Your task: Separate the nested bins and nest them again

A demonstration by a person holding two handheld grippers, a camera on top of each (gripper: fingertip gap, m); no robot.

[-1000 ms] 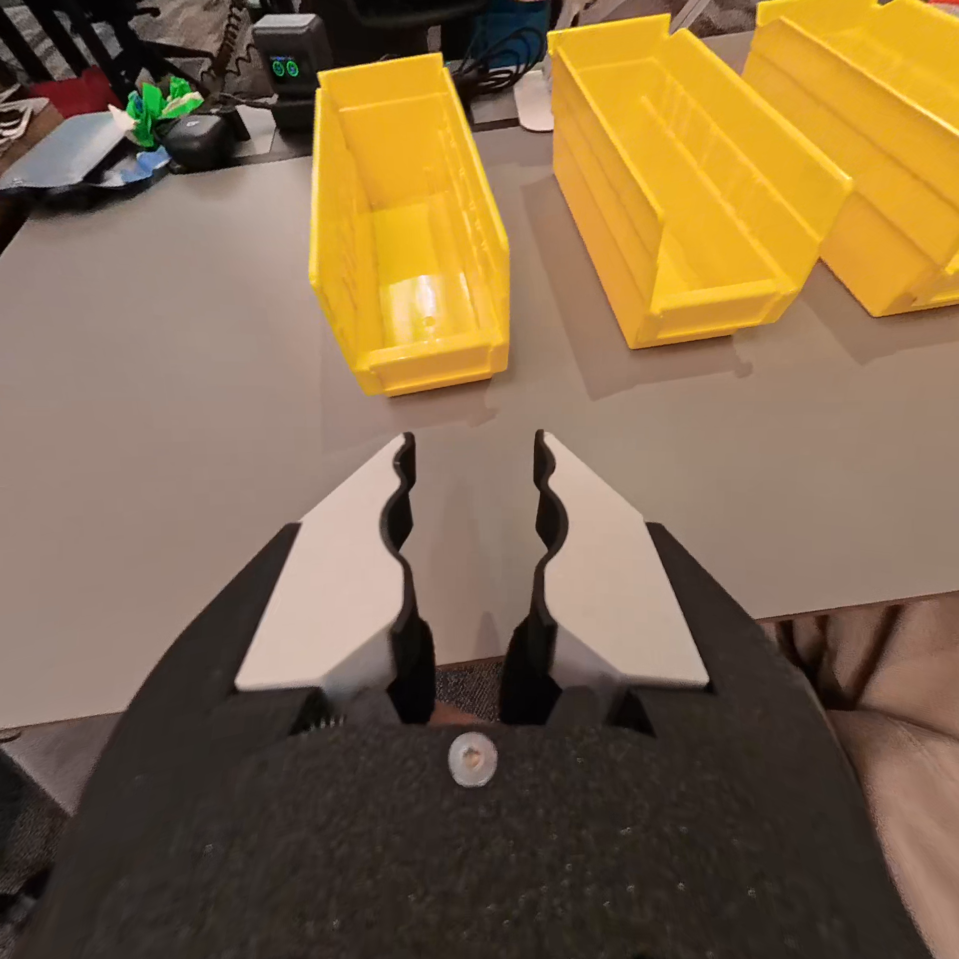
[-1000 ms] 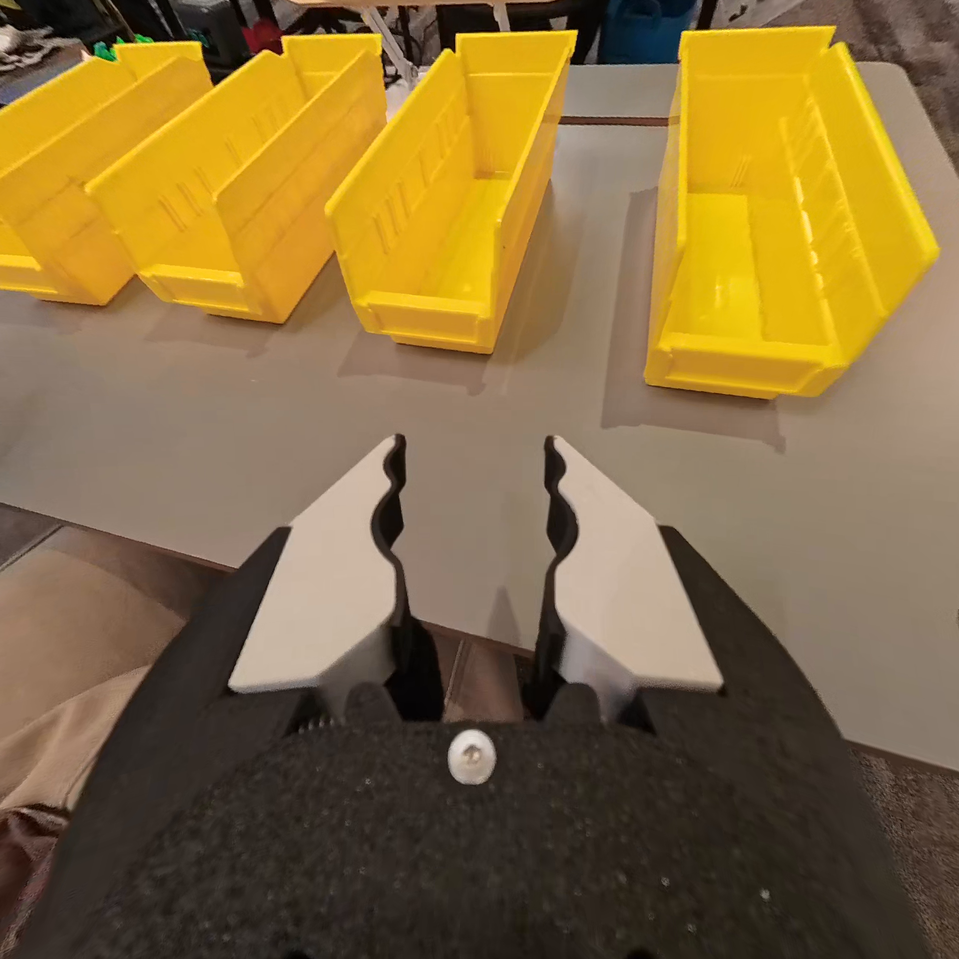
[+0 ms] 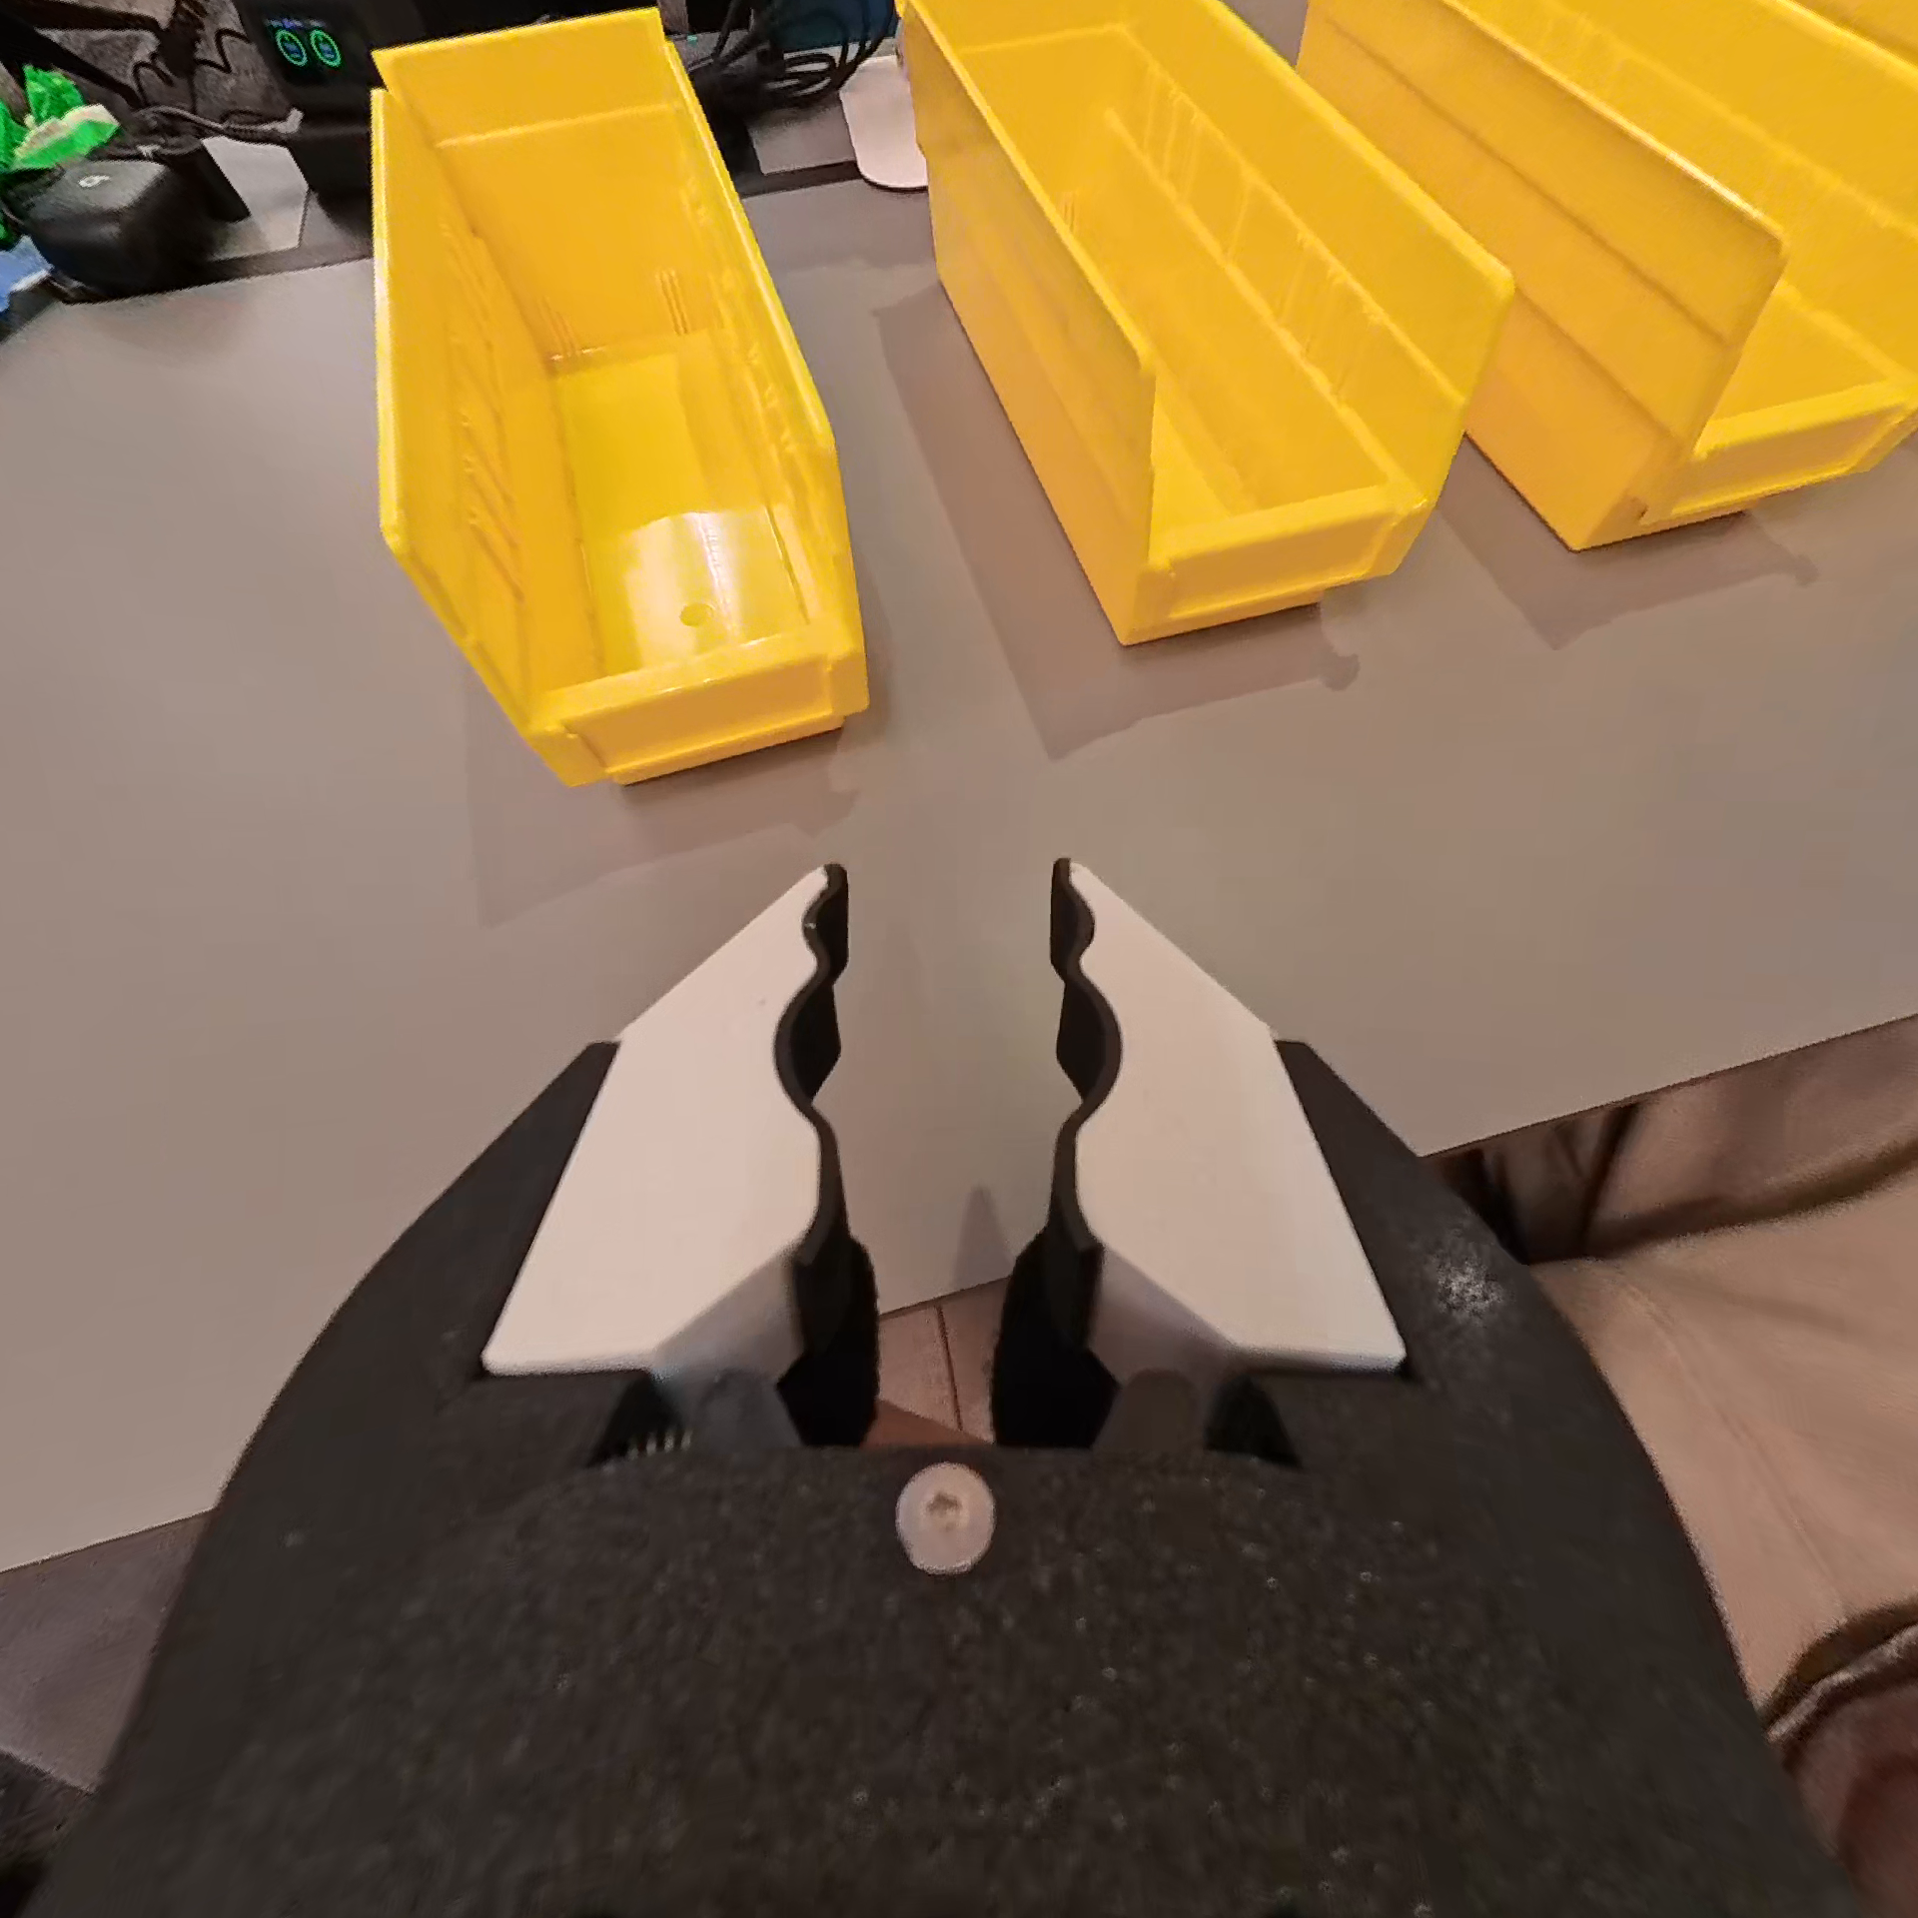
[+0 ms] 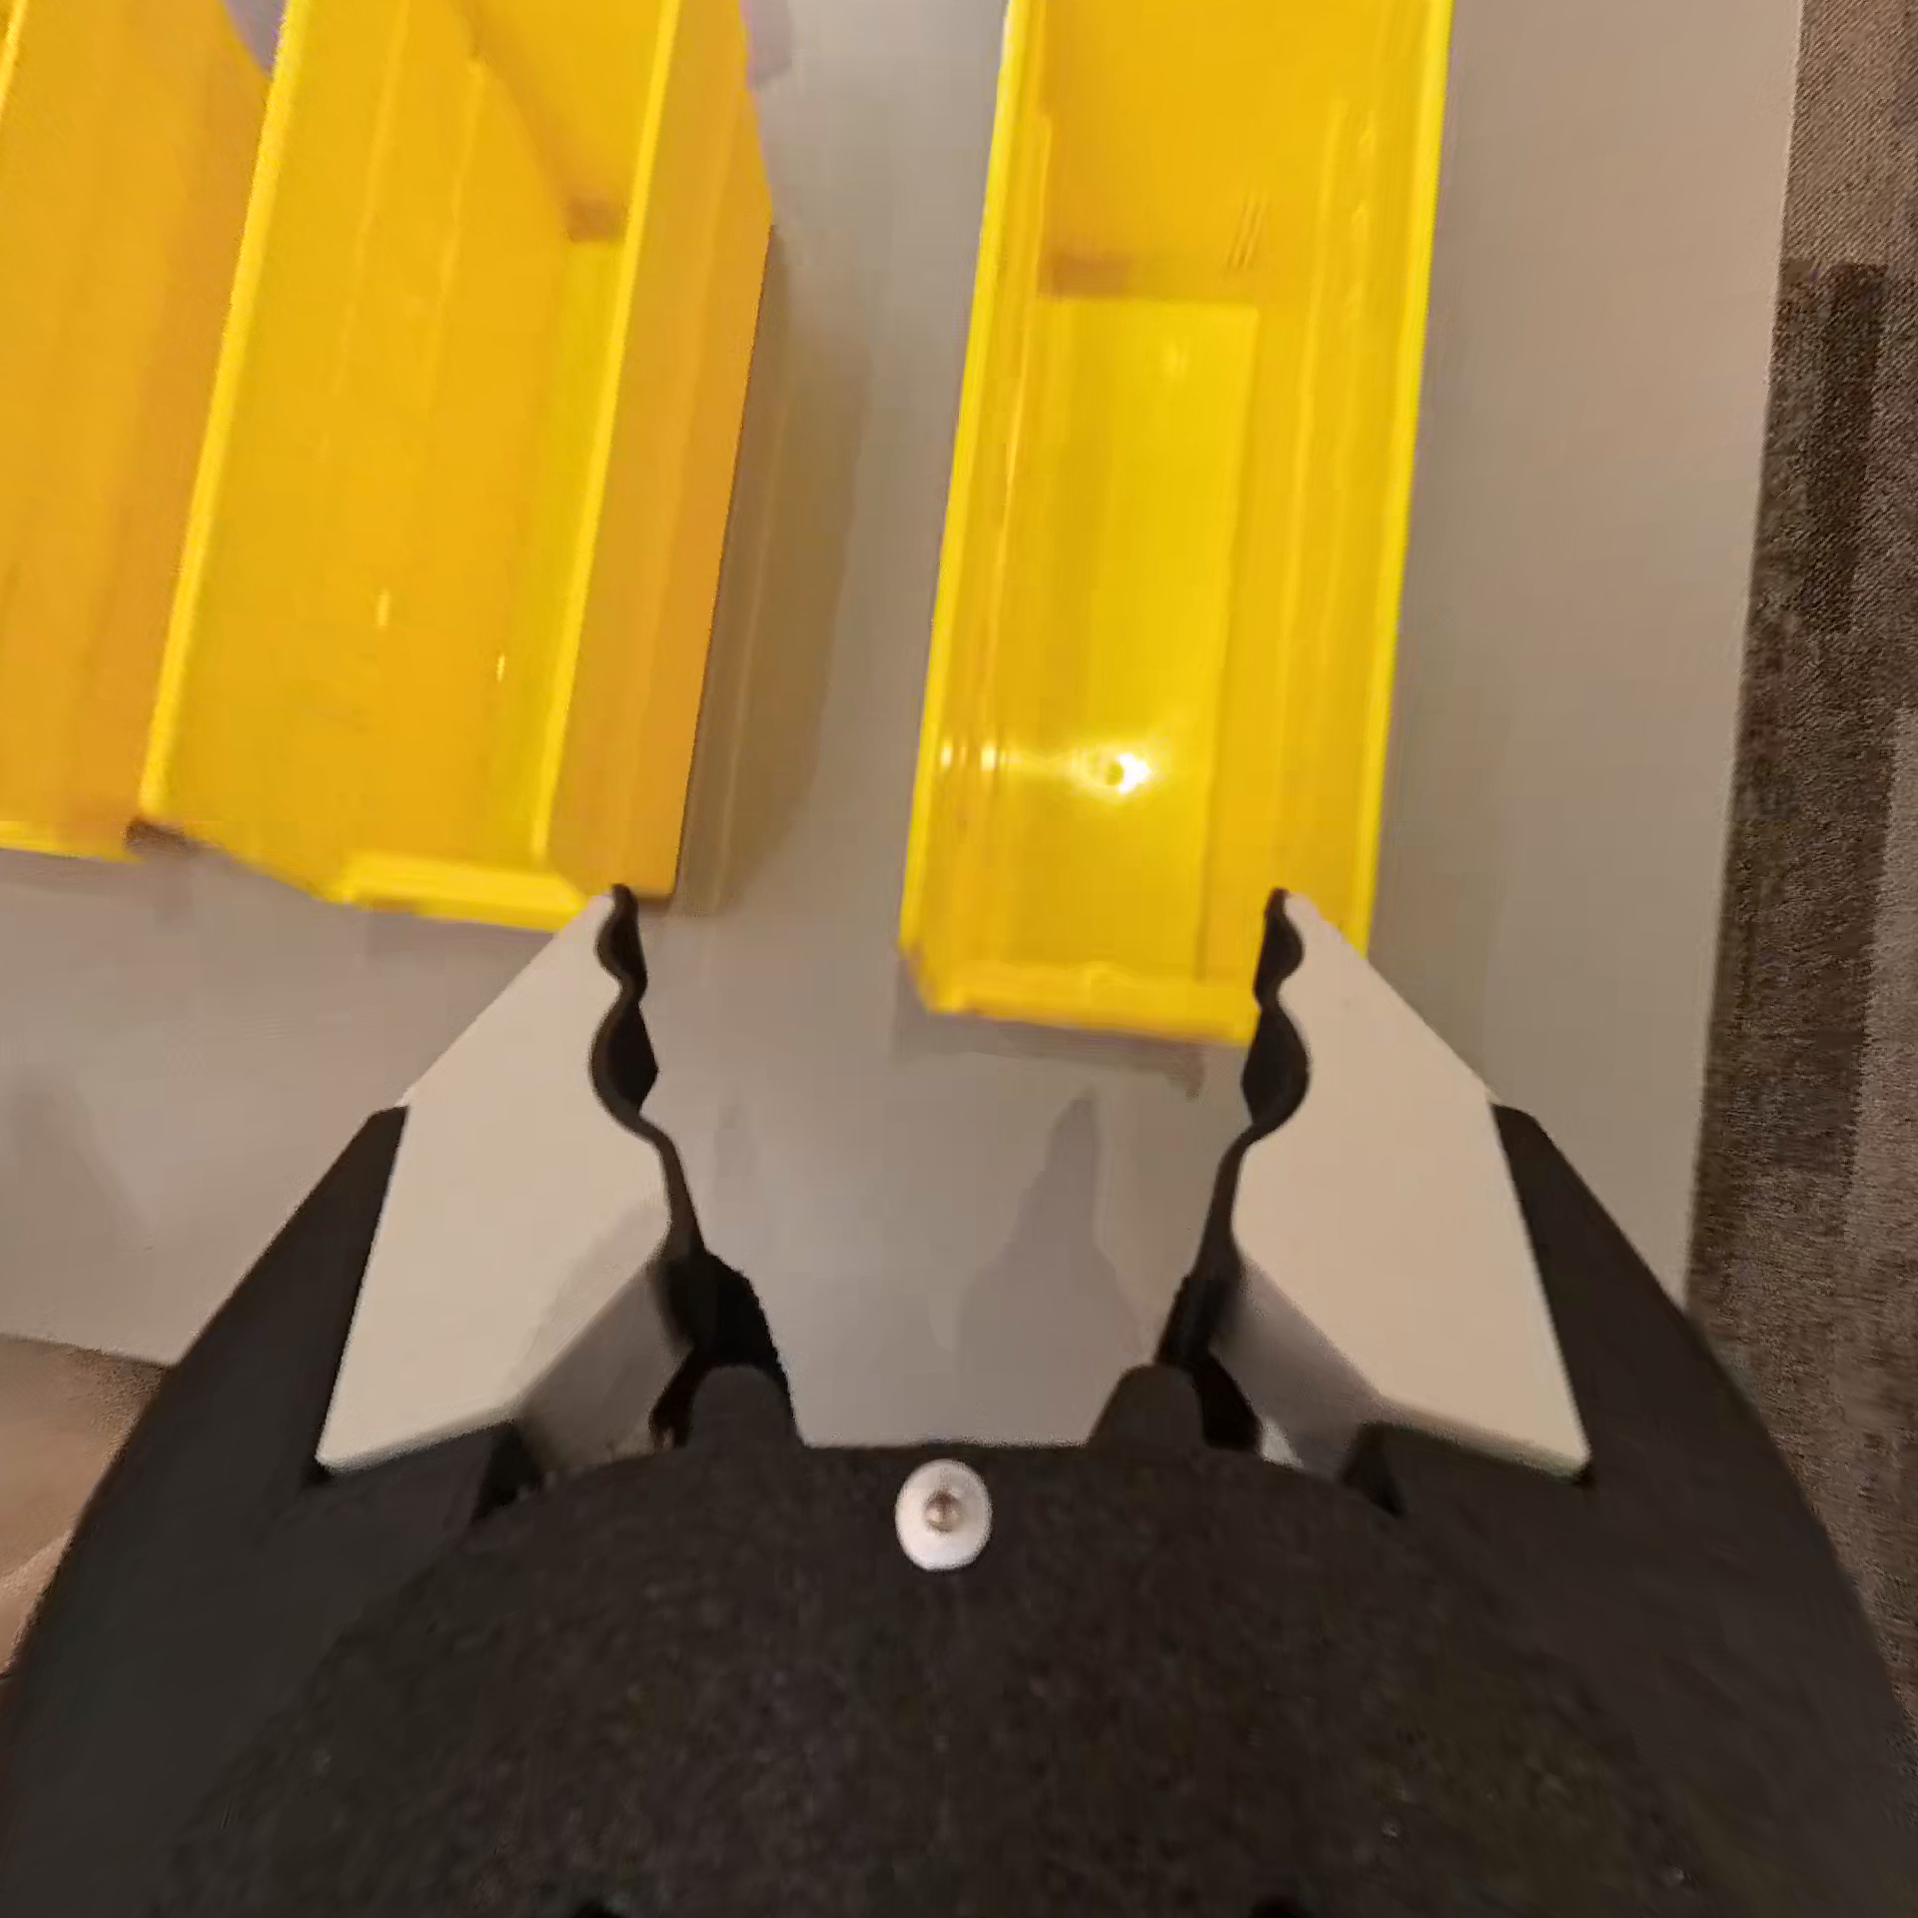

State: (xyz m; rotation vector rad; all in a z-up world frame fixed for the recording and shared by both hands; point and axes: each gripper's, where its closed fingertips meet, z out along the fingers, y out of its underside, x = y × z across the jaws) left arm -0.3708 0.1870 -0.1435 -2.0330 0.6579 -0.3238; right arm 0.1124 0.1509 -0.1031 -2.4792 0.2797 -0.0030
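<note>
My right gripper (image 4: 950, 903) moved up to the bin (image 4: 1173, 623) and opened wide; left gripper (image 3: 947, 872) stays half open, both empty.

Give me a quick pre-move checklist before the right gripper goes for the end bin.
1. Right gripper open wide: ok, nothing between the fingers.
2. End bin empty: ok, bare floor visible inside.
3. Gripper lined up with that bin's near wall: not ok, bin sits off to the right of centre.
4. Gap to the neighbouring bin: ok, grey table shows between them.
5. Left gripper out of the way: ok, open, short of the leftmost bin.
6. Bins nested: not ok, all stand apart.
</note>
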